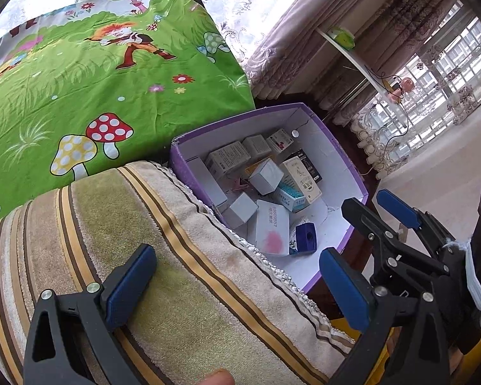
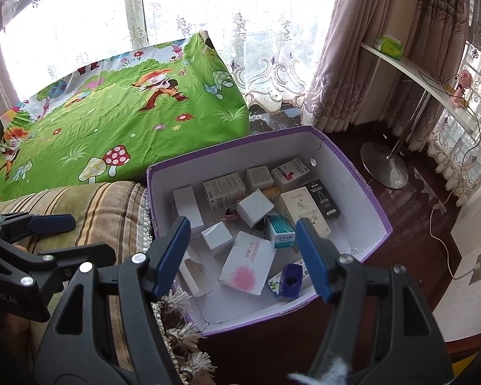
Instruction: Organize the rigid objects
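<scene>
Small cartons (image 2: 224,189) all sit loose inside the purple box (image 2: 368,192): a flat white one with a pink blot (image 2: 245,264) near the front, white cubes (image 2: 255,207) mid-floor, a teal-and-white pack (image 2: 280,231), a tall cream pack (image 2: 299,210) leaning on a black one (image 2: 324,200), and a blue sharpener (image 2: 290,280) at the front wall. A pink binder clip (image 2: 229,215) lies between the cubes. Nothing rigid shows on the striped towel (image 1: 144,256) or the green cartoon sheet (image 1: 96,80).

That fits two stages: everything is collected and done, or it is a jumble waiting to be sorted or taken out. Can't tell which from this.

Right gripper (image 2: 243,253) hovers over the box's front half, jaws wide, holding nothing. Left gripper (image 1: 237,285) is over the towel beside the box's left wall, jaws wide, also holding nothing.

If a pick from the box is due:
- take a top-lying piece; the cubes and the pink-blot carton look free
- clamp across a short side, since thin card may crush
- the tall packs overlap, so lifting one may tip its neighbour
- box corners look split, so avoid pushing on the walls; the left gripper could steady the near wall

The box sits on dark floor (image 2: 400,224) against the towel edge.
</scene>
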Tool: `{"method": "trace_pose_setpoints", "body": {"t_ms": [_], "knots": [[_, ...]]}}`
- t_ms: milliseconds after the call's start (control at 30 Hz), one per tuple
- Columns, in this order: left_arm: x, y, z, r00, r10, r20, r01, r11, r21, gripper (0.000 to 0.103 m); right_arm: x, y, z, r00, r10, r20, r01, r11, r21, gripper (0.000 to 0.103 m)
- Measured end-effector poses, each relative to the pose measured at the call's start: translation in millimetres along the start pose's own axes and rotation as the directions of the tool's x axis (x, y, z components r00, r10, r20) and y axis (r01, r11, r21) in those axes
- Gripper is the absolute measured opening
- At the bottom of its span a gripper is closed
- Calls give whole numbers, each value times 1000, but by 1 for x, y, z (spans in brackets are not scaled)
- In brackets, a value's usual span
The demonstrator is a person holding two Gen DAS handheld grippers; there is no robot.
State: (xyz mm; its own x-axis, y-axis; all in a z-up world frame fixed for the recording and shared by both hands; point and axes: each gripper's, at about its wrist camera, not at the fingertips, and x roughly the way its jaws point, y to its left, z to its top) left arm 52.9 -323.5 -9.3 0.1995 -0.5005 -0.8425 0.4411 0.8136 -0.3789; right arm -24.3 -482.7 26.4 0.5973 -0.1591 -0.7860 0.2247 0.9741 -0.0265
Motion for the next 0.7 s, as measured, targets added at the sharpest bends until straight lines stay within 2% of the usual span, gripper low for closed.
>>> {"method": "trace_pose_setpoints", "body": {"t_ms": [700], "knots": [[0,0,0,1000,-1,1,1,1000,0,103,-1,0,-1,1000,1,0,-1,1000,-1,72]]}}
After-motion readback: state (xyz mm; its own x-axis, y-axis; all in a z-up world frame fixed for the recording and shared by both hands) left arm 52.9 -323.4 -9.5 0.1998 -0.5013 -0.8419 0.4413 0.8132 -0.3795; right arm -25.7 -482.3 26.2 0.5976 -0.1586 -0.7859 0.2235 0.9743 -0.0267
